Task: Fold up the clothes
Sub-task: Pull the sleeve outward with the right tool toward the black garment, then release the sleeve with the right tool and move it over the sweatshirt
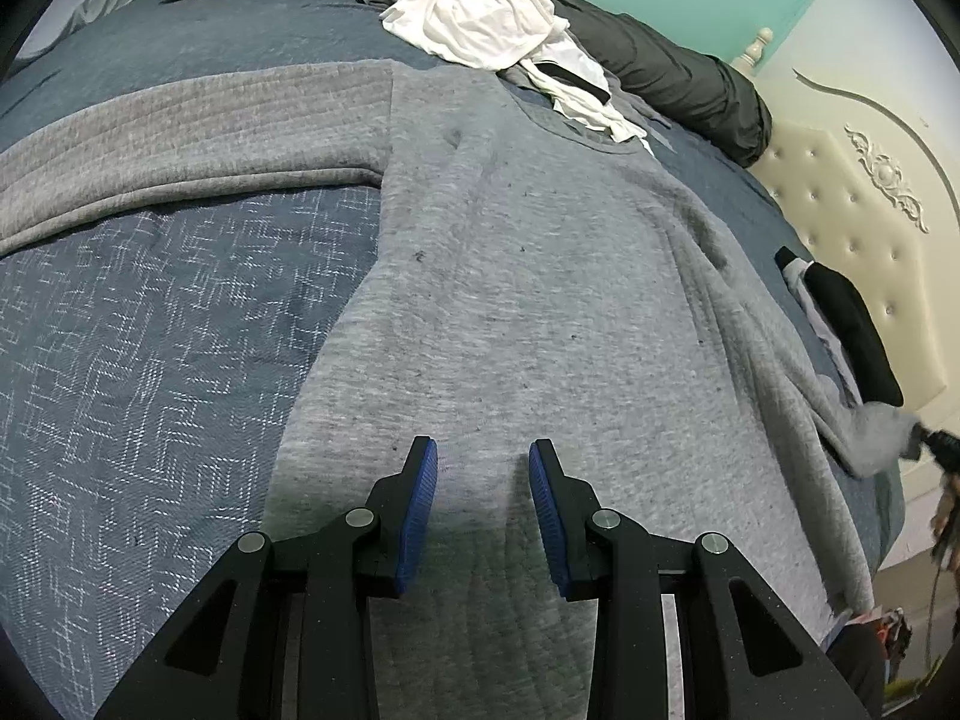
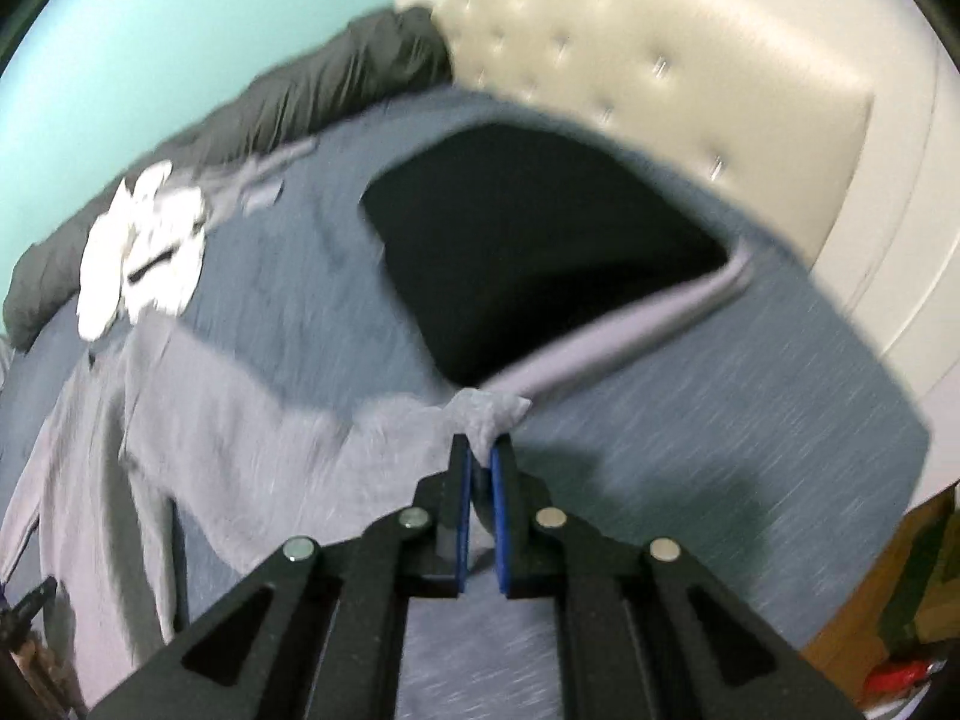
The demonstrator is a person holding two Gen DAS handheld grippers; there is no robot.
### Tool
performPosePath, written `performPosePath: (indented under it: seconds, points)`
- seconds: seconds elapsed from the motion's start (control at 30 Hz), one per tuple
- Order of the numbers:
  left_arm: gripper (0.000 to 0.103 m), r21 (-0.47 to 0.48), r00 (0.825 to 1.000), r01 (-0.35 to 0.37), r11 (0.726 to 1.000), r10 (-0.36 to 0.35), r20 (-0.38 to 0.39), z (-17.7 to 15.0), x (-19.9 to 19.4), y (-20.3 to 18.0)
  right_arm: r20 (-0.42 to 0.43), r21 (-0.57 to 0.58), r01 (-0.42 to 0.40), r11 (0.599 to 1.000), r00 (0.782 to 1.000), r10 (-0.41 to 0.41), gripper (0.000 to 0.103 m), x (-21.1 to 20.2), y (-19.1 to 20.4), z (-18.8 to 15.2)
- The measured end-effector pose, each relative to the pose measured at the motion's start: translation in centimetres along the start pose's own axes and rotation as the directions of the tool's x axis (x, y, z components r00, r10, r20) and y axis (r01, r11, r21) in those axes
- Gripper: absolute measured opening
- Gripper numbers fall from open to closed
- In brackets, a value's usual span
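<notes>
Your right gripper pinches the sleeve cuff of the grey sweatshirt; sleeve runs leftward to the body, where your left gripper hovers agape, empty.

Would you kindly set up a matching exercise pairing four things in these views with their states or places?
Things:
1. left gripper
2. right gripper
3. white clothes
4. black garment

States:
A. heaped at the bed's far side
B. open over the sweater
C. lying near the headboard
D. shut on a sleeve

Pairs: 1-B, 2-D, 3-A, 4-C
</notes>
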State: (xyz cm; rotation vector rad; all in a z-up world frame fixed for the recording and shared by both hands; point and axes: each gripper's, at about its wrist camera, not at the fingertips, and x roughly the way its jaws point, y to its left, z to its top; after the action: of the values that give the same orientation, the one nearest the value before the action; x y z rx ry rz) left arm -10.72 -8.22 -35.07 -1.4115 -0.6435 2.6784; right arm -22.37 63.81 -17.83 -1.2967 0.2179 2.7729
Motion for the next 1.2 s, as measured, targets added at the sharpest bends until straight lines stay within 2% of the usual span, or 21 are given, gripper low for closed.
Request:
performPosePath:
  seconds: [0.23,0.47,0.6,0.67,0.8,0.87,0.9,1.07,1.2]
  points:
    - [0.035,0.000,1.000,-0.010,1.000,0.010,-0.002,0.0,0.2,0.0,0.049,0.028,0.079,0.996,0.996,-0.081,0.006,-0.9,-4.1,3.4]
    - [0.035,0.003,1.000,-0.015,1.000,0.015,-0.008,0.4,0.5,-0.2,0.025,0.073,0.127,0.989,0.991,-0.129,0.006,0.8,-5.6,2.8]
    - [0.035,0.006,1.000,-0.008,1.000,0.008,-0.007,0.9,0.4,-0.3,0.020,0.104,0.142,0.984,0.989,-0.145,0.011,1.6,-6.0,2.6]
    - [0.035,0.010,1.000,-0.007,1.000,0.007,-0.005,1.2,0.4,-0.4,0.024,0.108,0.138,0.984,0.990,-0.142,0.017,1.8,-5.8,2.7]
    - [0.035,0.015,1.000,-0.012,1.000,0.012,0.002,2.4,0.7,-0.7,0.064,0.012,-0.019,1.000,0.998,0.018,0.026,1.5,-0.4,4.8]
    - [0.035,0.014,1.000,-0.013,1.000,0.013,0.006,3.2,0.9,-0.8,0.045,-0.038,-0.111,0.993,0.993,0.113,0.039,2.4,3.5,6.0]
    - [0.035,0.018,1.000,-0.016,1.000,0.016,0.007,3.6,1.1,-0.9,0.026,-0.056,-0.151,0.987,0.988,0.152,0.042,3.1,5.2,6.5]
    - [0.035,0.041,0.999,-0.037,0.998,0.036,0.010,5.5,2.4,-1.1,-0.096,-0.145,-0.312,0.939,0.949,0.300,0.044,8.4,14.7,7.7]
    - [0.035,0.063,0.999,-0.048,0.997,0.047,0.008,6.7,3.8,-0.9,-0.200,-0.239,-0.369,0.898,0.924,0.326,0.044,12.7,22.3,7.1]
